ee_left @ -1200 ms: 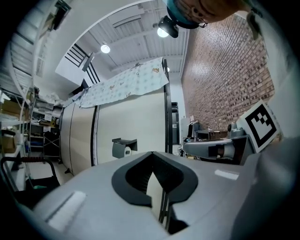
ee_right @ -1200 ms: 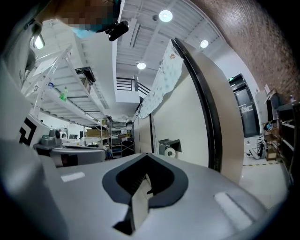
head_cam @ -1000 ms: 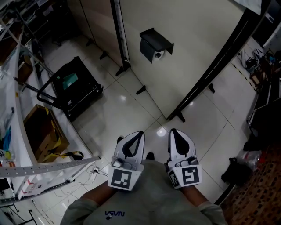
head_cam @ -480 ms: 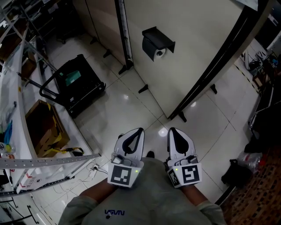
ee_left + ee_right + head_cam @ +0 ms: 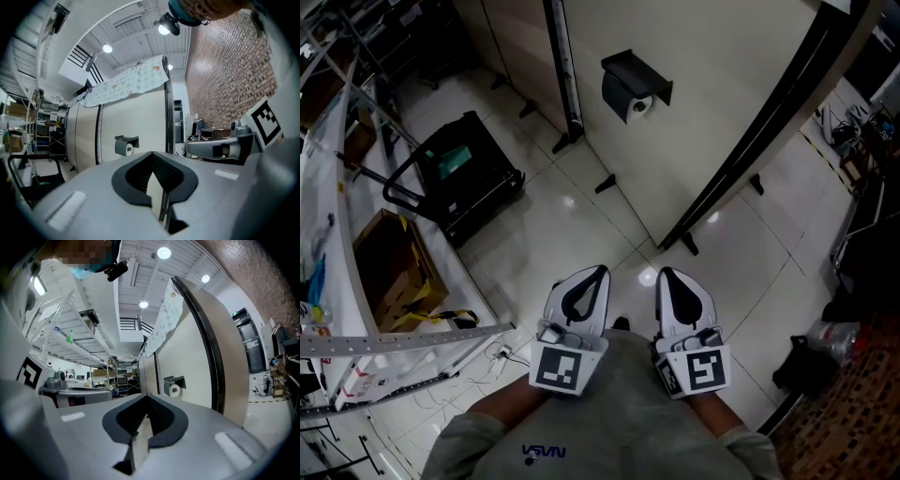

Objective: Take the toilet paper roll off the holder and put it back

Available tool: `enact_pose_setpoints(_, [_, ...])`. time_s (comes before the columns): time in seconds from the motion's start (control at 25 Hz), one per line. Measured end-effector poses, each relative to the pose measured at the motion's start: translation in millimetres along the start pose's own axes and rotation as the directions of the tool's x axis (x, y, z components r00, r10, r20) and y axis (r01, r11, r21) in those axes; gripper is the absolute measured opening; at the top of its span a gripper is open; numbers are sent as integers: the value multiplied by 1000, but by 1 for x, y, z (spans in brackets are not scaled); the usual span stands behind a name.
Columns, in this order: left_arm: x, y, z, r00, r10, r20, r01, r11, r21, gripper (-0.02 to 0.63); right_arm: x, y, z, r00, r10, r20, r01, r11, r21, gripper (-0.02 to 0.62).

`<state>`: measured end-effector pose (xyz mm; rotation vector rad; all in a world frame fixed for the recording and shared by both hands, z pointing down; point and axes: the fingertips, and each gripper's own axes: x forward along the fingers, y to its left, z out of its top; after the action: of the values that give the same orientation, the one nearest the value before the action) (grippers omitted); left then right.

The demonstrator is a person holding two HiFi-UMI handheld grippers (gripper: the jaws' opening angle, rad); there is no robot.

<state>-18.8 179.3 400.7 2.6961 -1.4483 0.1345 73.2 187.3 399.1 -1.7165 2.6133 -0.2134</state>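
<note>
The white toilet paper roll (image 5: 638, 106) sits in its boxy black holder (image 5: 630, 77), which is fixed to a smooth beige partition panel (image 5: 722, 84) above glossy white floor tiles (image 5: 572, 234). Well apart from it, the left tongs (image 5: 596, 274) and right tongs (image 5: 666, 277), smooth grey shells with ribbed black pads, are held side by side. Both are clenched tight and grip nothing.

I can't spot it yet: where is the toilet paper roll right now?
Head view, top centre: the toilet paper roll sits in the black holder on the beige partition, right of the black cart.
</note>
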Motion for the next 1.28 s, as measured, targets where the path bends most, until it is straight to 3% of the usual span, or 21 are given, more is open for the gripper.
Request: enact_pose_setpoints(1.28, [-3,-2,3,1000,20,8,-20,1000,4,8,-4,5,5,1000,26,13,-26,1000,-11,0])
